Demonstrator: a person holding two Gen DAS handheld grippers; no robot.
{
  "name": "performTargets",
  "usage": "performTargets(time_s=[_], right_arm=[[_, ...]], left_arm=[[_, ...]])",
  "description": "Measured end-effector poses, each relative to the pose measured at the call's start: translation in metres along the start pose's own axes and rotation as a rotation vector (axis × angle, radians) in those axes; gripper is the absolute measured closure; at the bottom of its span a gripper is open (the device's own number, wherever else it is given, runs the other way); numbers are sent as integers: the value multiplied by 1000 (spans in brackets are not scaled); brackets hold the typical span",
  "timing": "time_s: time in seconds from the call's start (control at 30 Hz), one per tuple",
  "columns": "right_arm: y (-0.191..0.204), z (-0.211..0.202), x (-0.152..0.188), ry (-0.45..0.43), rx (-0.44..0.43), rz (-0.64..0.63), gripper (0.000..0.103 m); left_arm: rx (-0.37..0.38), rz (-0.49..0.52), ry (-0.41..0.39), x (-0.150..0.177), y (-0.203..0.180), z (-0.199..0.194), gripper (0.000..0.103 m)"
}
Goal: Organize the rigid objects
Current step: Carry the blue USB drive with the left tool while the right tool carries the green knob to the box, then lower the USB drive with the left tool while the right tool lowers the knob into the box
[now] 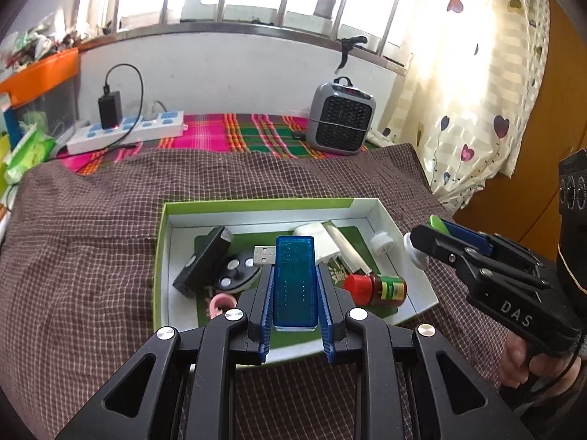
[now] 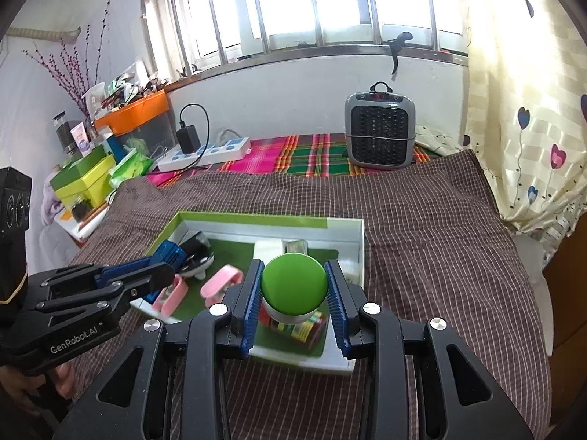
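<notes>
Left wrist view: the left gripper (image 1: 295, 256) has its jaws clenched on a blue USB stick (image 1: 294, 282) above the box's (image 1: 256, 208) near edge, bare bed (image 1: 91, 256) all round; the right gripper (image 1: 422, 244) reads "DAS". Right wrist view: the right gripper (image 2: 294, 286), jaws clenched on a green-capped jar (image 2: 293, 288), hangs over the box's (image 2: 256, 220) near-right corner; the left gripper (image 2: 161, 269) reads "GenRobot.AI".

I see a translucent blue USB tester (image 1: 295, 282) between ribbed blue fingers (image 1: 267, 315) on my black left gripper (image 1: 295, 278). My right gripper (image 2: 293, 286) carries a bright green cap on a white body (image 2: 293, 284). The box (image 1: 256, 205) has a lime-green rim, white walls and a dark green floor. Inside lie a red-capped bottle with a green-and-yellow label (image 1: 378, 288) and pink clips (image 2: 220, 282). The bed cover (image 1: 91, 238) is brown with a fine white check; at its far edge runs a pink, green and orange plaid cloth (image 1: 238, 132).
</notes>
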State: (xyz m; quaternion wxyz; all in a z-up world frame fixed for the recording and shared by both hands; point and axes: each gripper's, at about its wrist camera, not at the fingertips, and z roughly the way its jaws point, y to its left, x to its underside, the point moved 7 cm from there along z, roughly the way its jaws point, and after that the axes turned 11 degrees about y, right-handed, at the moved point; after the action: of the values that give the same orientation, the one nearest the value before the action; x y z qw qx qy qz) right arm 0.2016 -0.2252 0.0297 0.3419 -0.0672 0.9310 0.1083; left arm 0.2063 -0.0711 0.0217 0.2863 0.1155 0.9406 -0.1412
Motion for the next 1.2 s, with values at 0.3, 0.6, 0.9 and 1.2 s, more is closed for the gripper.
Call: performTargets(time_s=[0.3,0.6,0.9,1.2], right_arm=[[-14,27,-24,21,-43,33,68],[-20,57,-29,55,-101,71,68],[-27,74,-27,86,-44,60,68],[-26,84,-23,104,4,24,68]], left_arm=[[-5,2,17,-22,8,23,82],[-3,0,65,-31,14,51,82],[-24,10,88,-35,16,68,82],[-37,17,98,-34,16,74,82]])
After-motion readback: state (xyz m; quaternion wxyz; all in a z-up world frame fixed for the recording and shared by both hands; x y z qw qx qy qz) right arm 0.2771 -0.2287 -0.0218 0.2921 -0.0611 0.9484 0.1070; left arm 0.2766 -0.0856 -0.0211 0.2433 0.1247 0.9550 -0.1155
